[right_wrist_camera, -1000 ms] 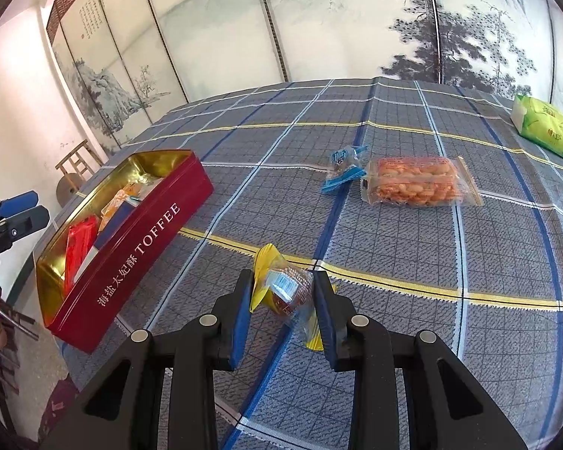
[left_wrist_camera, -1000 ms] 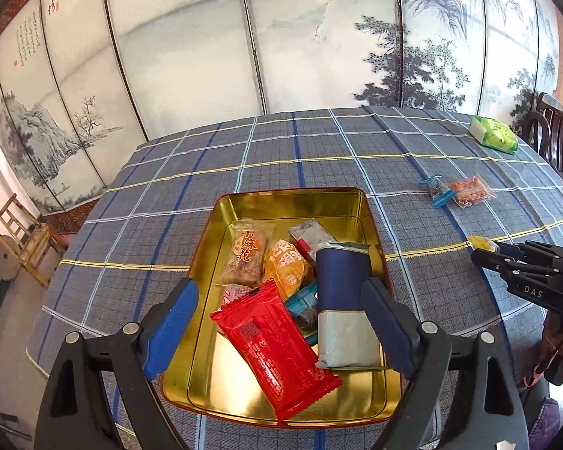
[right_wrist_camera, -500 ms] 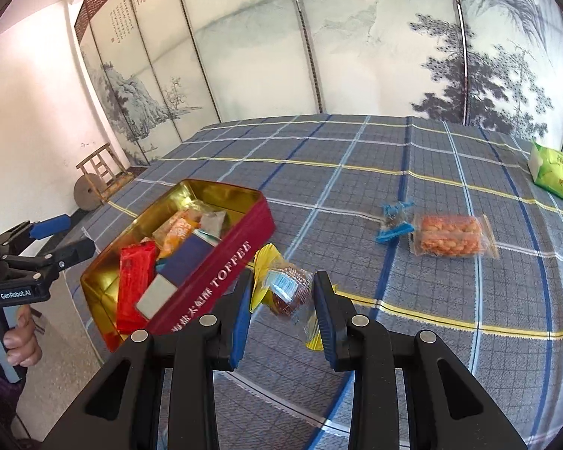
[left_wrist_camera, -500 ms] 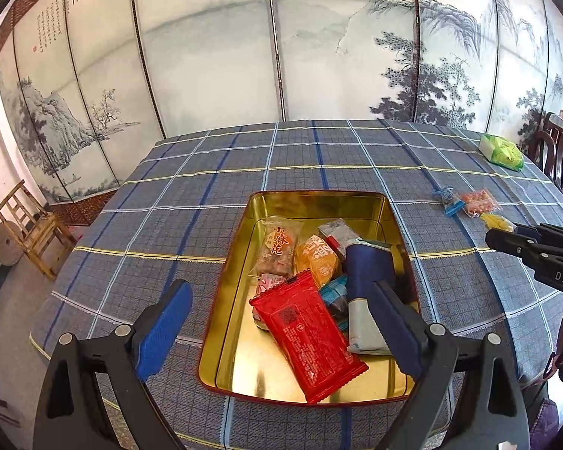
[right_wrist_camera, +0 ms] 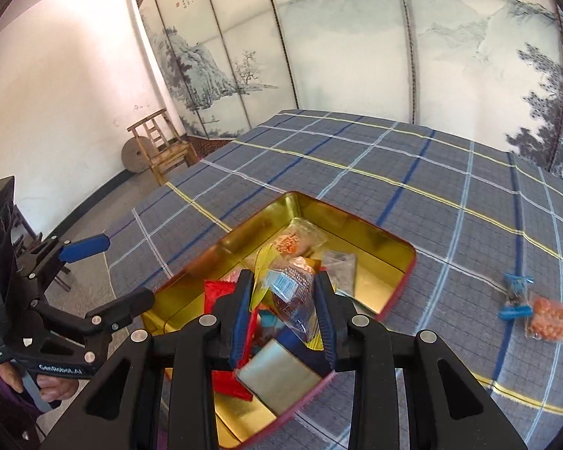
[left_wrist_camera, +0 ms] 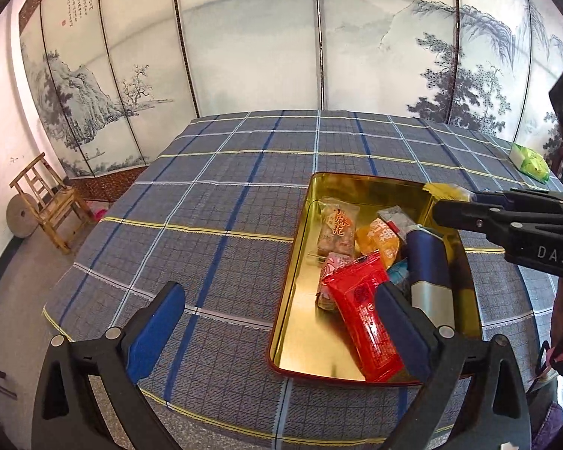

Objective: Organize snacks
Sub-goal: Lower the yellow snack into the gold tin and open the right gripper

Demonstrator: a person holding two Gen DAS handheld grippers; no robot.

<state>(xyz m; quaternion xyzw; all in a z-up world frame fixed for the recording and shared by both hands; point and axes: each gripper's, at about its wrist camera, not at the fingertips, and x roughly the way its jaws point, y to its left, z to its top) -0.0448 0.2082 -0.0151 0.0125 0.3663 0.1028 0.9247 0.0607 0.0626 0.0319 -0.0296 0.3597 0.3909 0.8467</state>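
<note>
While the right gripper hangs over the gold-lined tin, its jaws are clamped on a clear snack packet with yellow ends. Inside the tin lie a red packet, a navy pouch and other snacks. With jaws just widened and nothing between them, the left gripper straddles the tin's near-left edge above the plaid desk. 2 more snacks sit apart on the cloth

Two wrist cameras, both angled down over the gold toffee tin.
The left wrist view looks from the tin's near short end towards the painted folding screen; the right wrist view hangs close above the tin, facing the screen and wooden chair. Both share tin, checked tablecloth, screen, chair.
</note>
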